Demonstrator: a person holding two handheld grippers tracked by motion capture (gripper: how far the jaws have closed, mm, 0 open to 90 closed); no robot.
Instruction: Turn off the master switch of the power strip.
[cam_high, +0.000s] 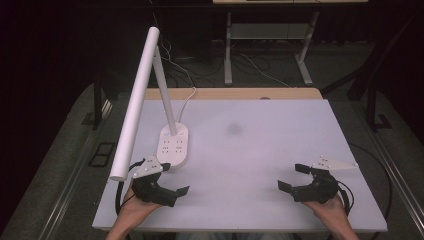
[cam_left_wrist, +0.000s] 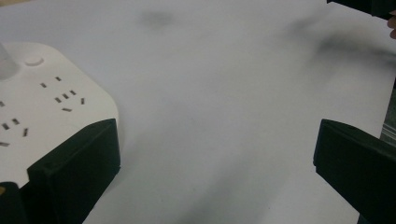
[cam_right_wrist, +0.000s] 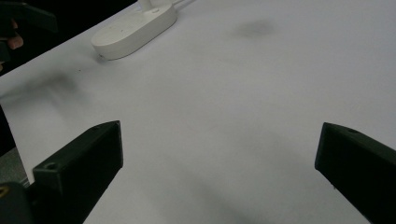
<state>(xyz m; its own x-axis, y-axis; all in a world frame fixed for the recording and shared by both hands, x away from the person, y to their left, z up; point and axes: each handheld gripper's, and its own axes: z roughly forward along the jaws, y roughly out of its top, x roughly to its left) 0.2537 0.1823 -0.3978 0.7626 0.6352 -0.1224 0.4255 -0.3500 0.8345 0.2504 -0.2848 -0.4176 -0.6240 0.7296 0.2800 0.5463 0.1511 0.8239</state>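
The bench (cam_high: 280, 145) is a wide white slab, bare over most of its surface apart from a faint grey smudge (cam_high: 234, 129) near its middle. Behind its far edge a strip of wooden tabletop (cam_high: 235, 93) shows, and beyond that the metal legs of another desk (cam_high: 228, 50) stand on the dark floor.

The desk lamp (cam_high: 135, 102) is the tallest thing on the bench. Its long white tube head slants from high at the rear down toward the near left corner, and a thin white arm (cam_high: 165, 90) carries it up from the base. The lamp base (cam_high: 173, 144) is an oval white block with rows of socket slots and a round button on top; it sits left of centre, with a white cord (cam_high: 187, 102) running off its far end toward the rear edge.

The left gripper (cam_high: 170, 179) rests at the near left of the bench, held in the person's left hand (cam_high: 134, 209). Its jaws stand wide apart and grasp nothing; in the left gripper view one jaw lies just beside the near end of the lamp base (cam_left_wrist: 51, 102), though I cannot tell whether it touches.

The right gripper (cam_high: 294, 176) rests at the near right, well apart from the lamp, held in the right hand (cam_high: 330, 207). Its jaws are also spread wide and empty, with bare bench between them in the right gripper view.
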